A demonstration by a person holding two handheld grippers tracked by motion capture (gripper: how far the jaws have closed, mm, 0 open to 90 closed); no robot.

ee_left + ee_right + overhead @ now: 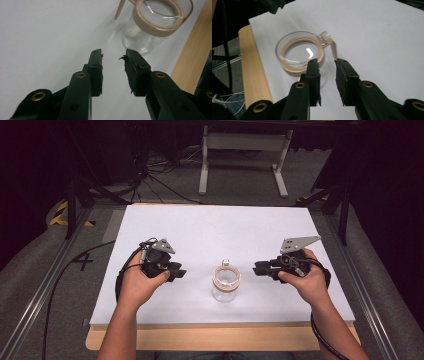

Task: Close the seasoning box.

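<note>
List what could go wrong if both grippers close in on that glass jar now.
1. The glass jar stands free between the left gripper and the right gripper; a push from one side alone might tip or slide it.
2. It sits toward the near side of the white sheet, so a knock towards the person could send it to the table's wooden edge.
3. Smooth clear glass may slip between the jaws.

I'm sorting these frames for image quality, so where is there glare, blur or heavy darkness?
High view: the white table sheet is evenly lit, its surroundings dark. Left gripper view: the glass jar looks slightly soft, with thin highlights on its rim. Right gripper view: one bright glint inside the jar; the left claw and right claw show little detail.
</note>
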